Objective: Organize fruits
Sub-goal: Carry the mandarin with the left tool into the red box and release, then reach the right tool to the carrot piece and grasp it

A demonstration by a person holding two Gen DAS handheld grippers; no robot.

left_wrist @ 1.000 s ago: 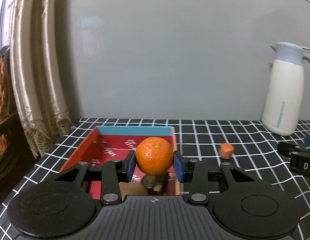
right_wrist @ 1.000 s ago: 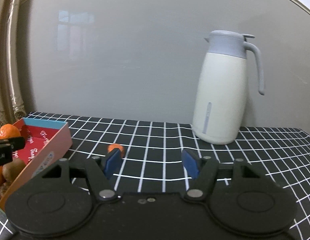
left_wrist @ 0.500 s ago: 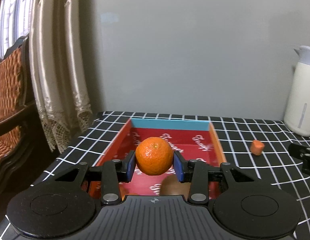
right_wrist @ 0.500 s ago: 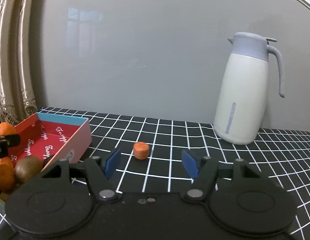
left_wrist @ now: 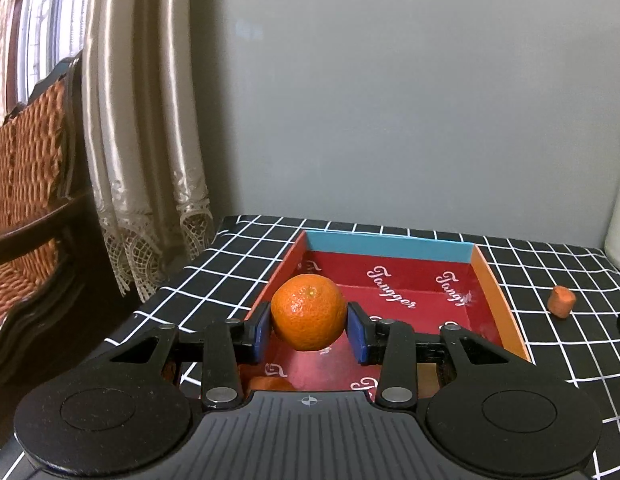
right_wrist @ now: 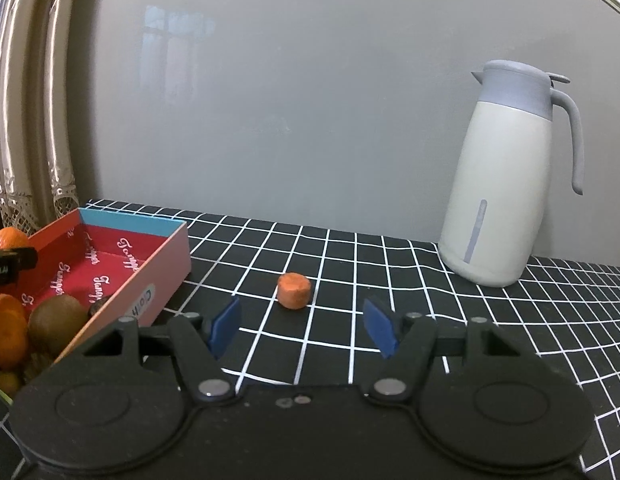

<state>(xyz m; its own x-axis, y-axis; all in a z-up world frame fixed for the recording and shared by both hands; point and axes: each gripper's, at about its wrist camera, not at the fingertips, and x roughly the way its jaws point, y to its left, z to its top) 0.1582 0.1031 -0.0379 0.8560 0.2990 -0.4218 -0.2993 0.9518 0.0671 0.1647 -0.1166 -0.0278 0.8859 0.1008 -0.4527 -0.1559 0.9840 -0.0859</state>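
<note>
Since the earlier frames the left wrist view has swung leftward: the curtain [left_wrist: 145, 184] and a wicker chair [left_wrist: 25, 184] now fill its left side, the flask has slid almost out at the right edge, and the red box [left_wrist: 390, 246] sits squarely ahead. In that view the left gripper [left_wrist: 309, 327] pinches a mandarin [left_wrist: 308, 311] between its blue pads, held above the near left part of the box; a bit of orange fruit shows under the gripper body. The box floor carries repeated white script that reads roughly "Tangger". A small orange piece [left_wrist: 562, 301] lies on the checked cloth [left_wrist: 550, 344] to the right, apart from the box. In the right wrist view the camera has closed in on that orange piece [right_wrist: 294, 290], now centred just beyond the right gripper [right_wrist: 301, 326], whose pads stand spread with nothing between them. The box's near end holds mandarins [right_wrist: 5, 334] and a kiwi [right_wrist: 57, 320]; a label on its outer wall begins "Cloth", the rest hidden. A cream flask [right_wrist: 506, 184] stands well to the right. I judge the job mostly done: the held mandarin needs setting down, and the loose piece is left.
</note>
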